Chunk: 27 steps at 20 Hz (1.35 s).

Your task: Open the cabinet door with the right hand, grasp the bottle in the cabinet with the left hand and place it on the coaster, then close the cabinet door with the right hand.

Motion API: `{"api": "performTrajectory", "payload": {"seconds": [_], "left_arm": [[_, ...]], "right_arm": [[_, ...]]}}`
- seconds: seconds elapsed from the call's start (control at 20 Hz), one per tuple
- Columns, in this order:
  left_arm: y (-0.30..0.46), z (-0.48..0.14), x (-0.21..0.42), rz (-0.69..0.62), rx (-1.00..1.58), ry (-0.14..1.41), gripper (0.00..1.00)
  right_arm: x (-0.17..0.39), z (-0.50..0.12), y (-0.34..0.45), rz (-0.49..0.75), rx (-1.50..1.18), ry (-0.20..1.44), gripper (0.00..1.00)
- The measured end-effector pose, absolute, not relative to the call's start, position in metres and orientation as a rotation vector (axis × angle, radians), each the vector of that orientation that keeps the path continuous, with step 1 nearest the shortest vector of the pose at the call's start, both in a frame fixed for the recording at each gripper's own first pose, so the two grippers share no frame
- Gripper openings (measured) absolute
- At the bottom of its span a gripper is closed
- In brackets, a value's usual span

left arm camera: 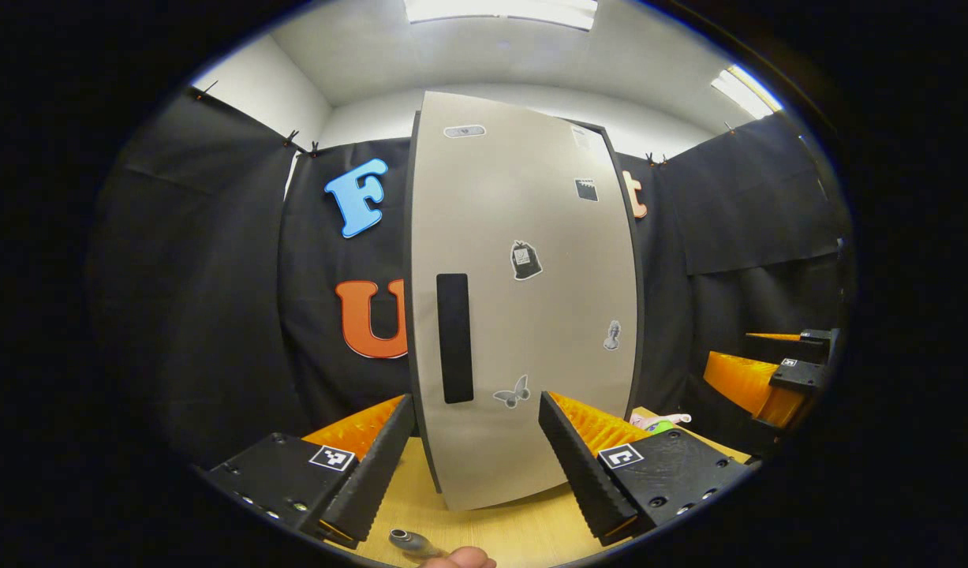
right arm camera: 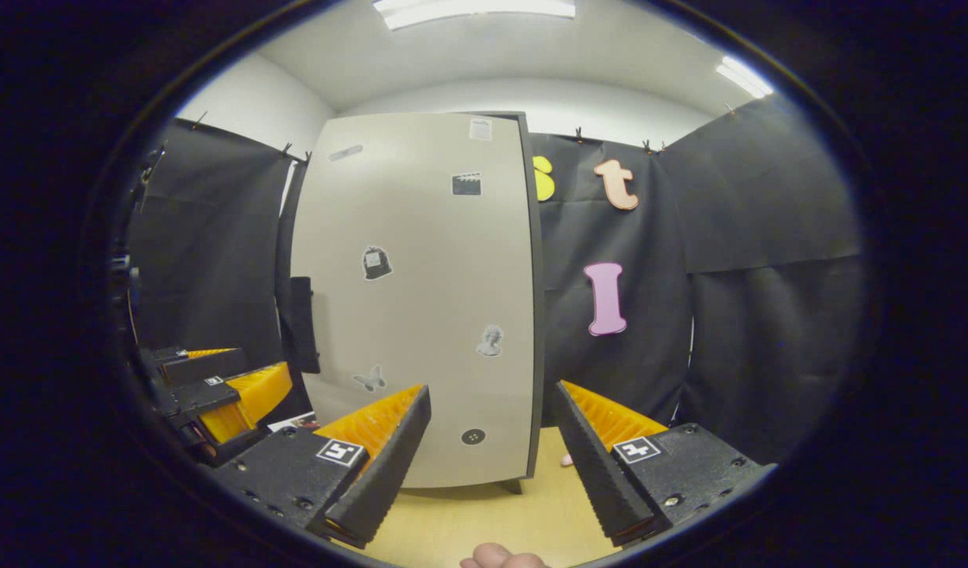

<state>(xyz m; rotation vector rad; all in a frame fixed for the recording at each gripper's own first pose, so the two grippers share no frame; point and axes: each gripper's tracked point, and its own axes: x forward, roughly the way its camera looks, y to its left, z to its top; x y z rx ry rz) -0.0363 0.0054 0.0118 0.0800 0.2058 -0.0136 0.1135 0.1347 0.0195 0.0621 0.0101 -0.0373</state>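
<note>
Both tongs hang released in front of the shut cabinet door (left arm camera: 523, 300), gripping nothing. In the left gripper view the left tongs (left arm camera: 477, 457) stand with fingers spread wide over the pale wooden worktop (left arm camera: 499, 532), the door's lower edge showing between them; the right tongs (left arm camera: 775, 371) sit farther off at the right edge, also apart from the cabinet. In the right gripper view the right tongs (right arm camera: 491, 450) are likewise spread, aimed at the door's lower right corner, with the left tongs at the far left of the picture. The door is a plain grey panel with a dark vertical handle (left arm camera: 454, 338) near its left edge and a few small stickers scattered over it. The bottle, if in the cabinet, is hidden behind the door. A small pink and green item (left arm camera: 659, 423) lies on the worktop just right of the cabinet; whether it is the coaster I cannot tell.
</note>
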Motion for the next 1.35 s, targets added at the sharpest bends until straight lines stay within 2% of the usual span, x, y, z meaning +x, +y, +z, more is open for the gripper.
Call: {"api": "performTrajectory", "payload": {"seconds": [0.1, 0.15, 0.55, 0.6, 0.7, 1.35], "left_arm": [[0.009, 0.013, -0.038, -0.01, 0.088, 0.205, 0.96], [0.009, 0.013, -0.039, -0.007, 0.09, 0.203, 0.96], [0.004, 0.015, -0.041, -0.025, 0.087, 0.196, 0.96], [0.004, 0.015, -0.042, -0.027, 0.088, 0.196, 0.96], [0.004, 0.015, -0.042, -0.028, 0.087, 0.197, 0.96], [0.004, 0.012, -0.049, -0.03, 0.075, 0.211, 0.96]], "right_arm": [[0.116, 0.02, 0.134, -0.035, 0.069, 0.011, 1.0], [0.115, 0.02, 0.133, -0.034, 0.071, 0.012, 0.96], [0.11, 0.02, 0.134, -0.024, 0.065, 0.022, 0.96], [0.109, 0.019, 0.134, -0.026, 0.065, 0.027, 1.0], [0.109, 0.019, 0.132, -0.026, 0.066, 0.029, 0.96], [0.102, 0.022, 0.133, -0.012, 0.063, 0.028, 0.96]]}}
